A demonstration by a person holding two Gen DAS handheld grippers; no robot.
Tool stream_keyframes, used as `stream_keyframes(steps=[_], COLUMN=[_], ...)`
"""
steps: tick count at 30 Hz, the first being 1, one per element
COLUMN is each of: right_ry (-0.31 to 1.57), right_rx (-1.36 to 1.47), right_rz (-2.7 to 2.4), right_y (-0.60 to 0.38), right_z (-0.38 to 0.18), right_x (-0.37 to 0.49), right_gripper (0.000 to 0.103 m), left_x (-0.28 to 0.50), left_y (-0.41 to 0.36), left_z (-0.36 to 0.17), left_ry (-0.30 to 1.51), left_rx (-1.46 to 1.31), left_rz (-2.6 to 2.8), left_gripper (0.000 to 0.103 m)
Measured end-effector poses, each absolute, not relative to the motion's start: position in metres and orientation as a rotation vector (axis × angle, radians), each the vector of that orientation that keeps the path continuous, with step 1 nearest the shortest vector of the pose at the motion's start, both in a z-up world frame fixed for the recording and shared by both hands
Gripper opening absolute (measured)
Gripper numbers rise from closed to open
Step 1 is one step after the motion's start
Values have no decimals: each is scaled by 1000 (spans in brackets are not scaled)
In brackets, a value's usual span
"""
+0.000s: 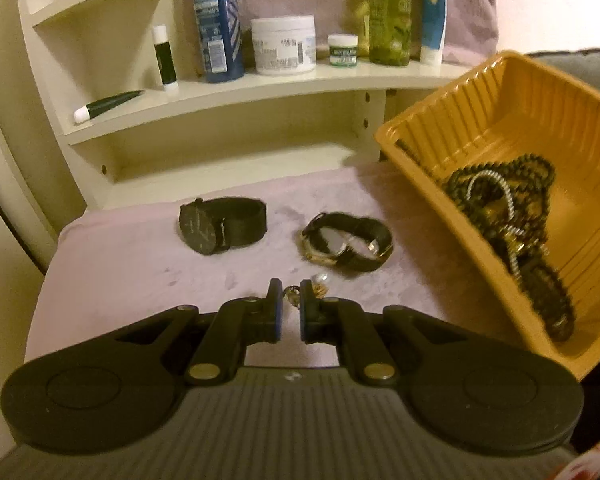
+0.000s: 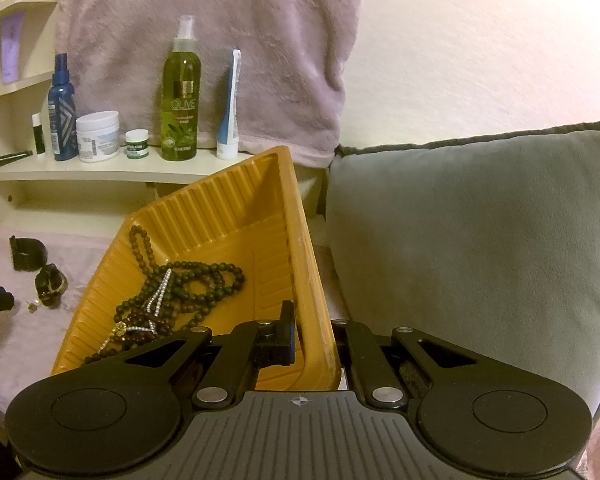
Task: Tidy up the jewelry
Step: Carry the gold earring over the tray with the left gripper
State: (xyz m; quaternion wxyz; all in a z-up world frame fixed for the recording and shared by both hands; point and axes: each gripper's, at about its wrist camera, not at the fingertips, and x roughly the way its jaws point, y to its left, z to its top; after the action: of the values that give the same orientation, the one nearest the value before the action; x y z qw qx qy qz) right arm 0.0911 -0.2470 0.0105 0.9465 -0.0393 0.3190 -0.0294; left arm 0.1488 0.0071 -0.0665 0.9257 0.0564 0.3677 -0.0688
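My left gripper (image 1: 290,293) is shut on a small gold earring (image 1: 291,297) down on the pink cloth (image 1: 140,272). A pearl earring (image 1: 322,279) lies just beside its right finger. Beyond them lie a black watch (image 1: 222,224) and a gold-rimmed watch (image 1: 346,240) with a black strap. My right gripper (image 2: 314,336) is shut on the near wall of the orange tray (image 2: 312,280) and holds it tilted. Its right finger is hidden behind that wall. Inside the tray lies a tangle of dark beaded necklaces (image 2: 196,284) with a sparkling chain.
A cream shelf (image 1: 260,84) behind the cloth carries bottles, jars and tubes. A grey cushion (image 2: 480,240) fills the right side, next to the tray. A pink blanket (image 2: 220,40) hangs on the wall above the shelf.
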Motion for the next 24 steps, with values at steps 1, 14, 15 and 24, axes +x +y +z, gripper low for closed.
stream_keyframes(steps=[1,14,15,24], right_ry=[650,644,644,643], right_rx=[-80,-80,-79,-78], right_rz=[-60,-55,-55,-55], right_y=[-247,-244,-244,-244], right_z=[11,14,14,14], right_x=[91,89,89,89], right_gripper=[6,6,6,6], left_x=[148,143,142,140], left_y=[6,-41,-46,-88], left_z=[-64,-22,-21,-18], left_ry=[751,691,689,681], left_rx=[110,69,66,76], left_rz=[-146,-293,-308,-434], left_gripper=[7,7,7,7])
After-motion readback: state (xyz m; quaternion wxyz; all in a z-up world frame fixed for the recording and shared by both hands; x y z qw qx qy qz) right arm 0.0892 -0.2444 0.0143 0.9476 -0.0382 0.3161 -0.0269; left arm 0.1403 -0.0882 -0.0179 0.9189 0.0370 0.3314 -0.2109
